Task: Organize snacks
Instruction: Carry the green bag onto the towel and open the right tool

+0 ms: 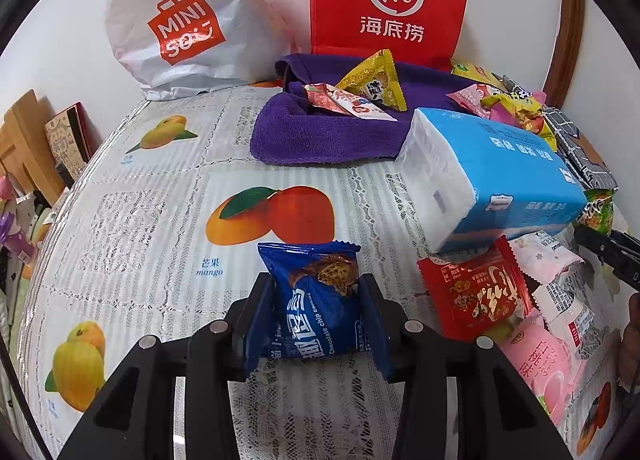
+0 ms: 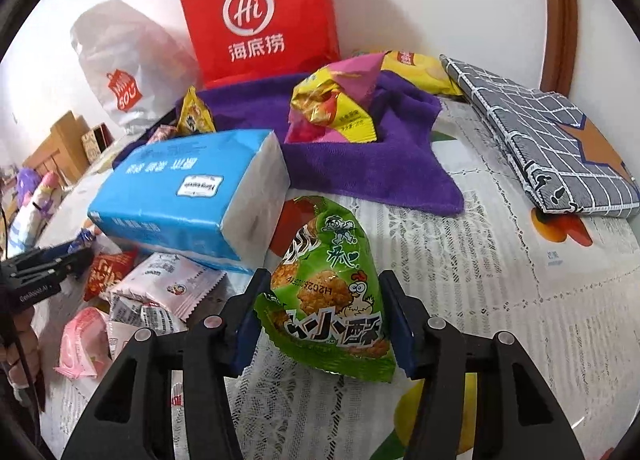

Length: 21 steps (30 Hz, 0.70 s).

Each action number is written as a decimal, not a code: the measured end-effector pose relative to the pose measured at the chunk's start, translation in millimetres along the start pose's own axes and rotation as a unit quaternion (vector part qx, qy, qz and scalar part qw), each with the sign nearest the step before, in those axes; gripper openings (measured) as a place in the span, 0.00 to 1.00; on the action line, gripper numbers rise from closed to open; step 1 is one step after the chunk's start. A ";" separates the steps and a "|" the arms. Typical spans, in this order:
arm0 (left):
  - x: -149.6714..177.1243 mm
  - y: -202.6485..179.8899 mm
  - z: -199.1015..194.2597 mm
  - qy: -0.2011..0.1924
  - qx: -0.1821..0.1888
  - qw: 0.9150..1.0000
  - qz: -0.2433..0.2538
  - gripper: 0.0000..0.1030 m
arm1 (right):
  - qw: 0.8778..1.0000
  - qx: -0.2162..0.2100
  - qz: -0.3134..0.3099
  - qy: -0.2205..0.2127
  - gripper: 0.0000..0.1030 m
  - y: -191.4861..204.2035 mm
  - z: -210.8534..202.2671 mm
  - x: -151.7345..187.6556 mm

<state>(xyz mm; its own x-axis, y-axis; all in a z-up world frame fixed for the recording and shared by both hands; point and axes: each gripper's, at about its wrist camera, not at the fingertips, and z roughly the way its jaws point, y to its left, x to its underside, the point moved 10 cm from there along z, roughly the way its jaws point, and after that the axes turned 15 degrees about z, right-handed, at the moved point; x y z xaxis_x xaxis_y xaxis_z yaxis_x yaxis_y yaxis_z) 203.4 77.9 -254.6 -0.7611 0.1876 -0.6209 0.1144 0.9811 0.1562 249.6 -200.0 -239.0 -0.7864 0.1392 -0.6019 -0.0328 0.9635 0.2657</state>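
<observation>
Snacks sit in both grippers. One blue cookie pack [image 1: 320, 300] is squeezed between the pads of the left gripper [image 1: 318, 316], just over the fruit tablecloth [image 1: 160, 220]. One green chicken snack bag [image 2: 328, 292] is between the fingers of the right gripper [image 2: 326, 316]; both pads touch its sides, so it is held.

Around the blue pack, at 3 o'clock, lies a pile: one red pack [image 1: 476, 292], about two pink packs [image 1: 540, 356] and about two white ones [image 1: 544, 256]. At 1 o'clock one blue tissue pack [image 1: 496, 176] rests partly on that pile. At 12 o'clock one purple towel [image 1: 320, 132] holds one yellow snack [image 1: 376, 80] and one red-and-white snack [image 1: 344, 100]. More bright snacks [image 1: 512, 108] crowd behind the tissue pack; too mixed to count. One red paper bag [image 1: 388, 0] and one white shopping bag [image 1: 180, 20] stand at the wall.

From the right gripper, one checked grey pouch [image 2: 540, 140] lies at 2 o'clock. The tissue pack sits between the two grippers.
</observation>
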 end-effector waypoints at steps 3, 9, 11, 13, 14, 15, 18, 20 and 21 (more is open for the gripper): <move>0.0 0.5 0.0 -0.001 0.001 1.000 0.000 0.40 | 1.000 -0.007 0.012 -0.009 0.53 -2.8 -3.8 -3.0; -0.1 -0.1 -0.9 -0.002 0.004 1.000 -0.003 0.40 | 0.999 -0.006 0.027 -0.024 0.53 -8.3 -9.8 -7.2; -0.2 -0.4 -1.0 -0.002 0.004 1.000 -0.003 0.40 | 0.999 -0.002 0.028 -0.029 0.53 -10.2 -11.7 -9.7; -0.3 -0.3 -1.1 -0.002 0.004 1.000 -0.003 0.40 | 0.999 -0.004 0.038 -0.031 0.53 -11.0 -14.6 -14.0; -0.4 -0.7 -1.3 -0.002 0.004 1.000 -0.003 0.40 | 0.998 -0.014 0.046 -0.030 0.53 -9.2 -17.6 -17.8; -0.3 -0.6 -1.4 -0.002 0.005 1.000 -0.003 0.40 | 0.998 -0.020 0.048 -0.032 0.53 -6.9 -20.8 -21.3; -0.5 -1.5 -2.4 -0.005 0.009 1.000 -0.004 0.40 | 0.998 -0.017 0.033 -0.058 0.53 5.4 -33.1 -39.3; 0.0 -1.5 -3.6 -0.007 0.013 1.000 -0.006 0.40 | 0.997 -0.019 0.018 -0.073 0.53 18.6 -38.9 -53.5; -0.2 -1.8 -3.8 -0.008 0.014 1.000 -0.007 0.40 | 0.997 -0.020 0.014 -0.076 0.53 24.2 -39.3 -58.6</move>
<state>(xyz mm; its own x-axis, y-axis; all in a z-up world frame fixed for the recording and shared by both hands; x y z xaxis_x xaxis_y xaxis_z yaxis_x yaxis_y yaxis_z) 200.9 75.9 -251.8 -0.7531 0.1741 -0.6345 0.1222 0.9846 0.1251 270.7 -193.8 -167.8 -0.6848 0.2010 -0.7004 -0.0401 0.9493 0.3117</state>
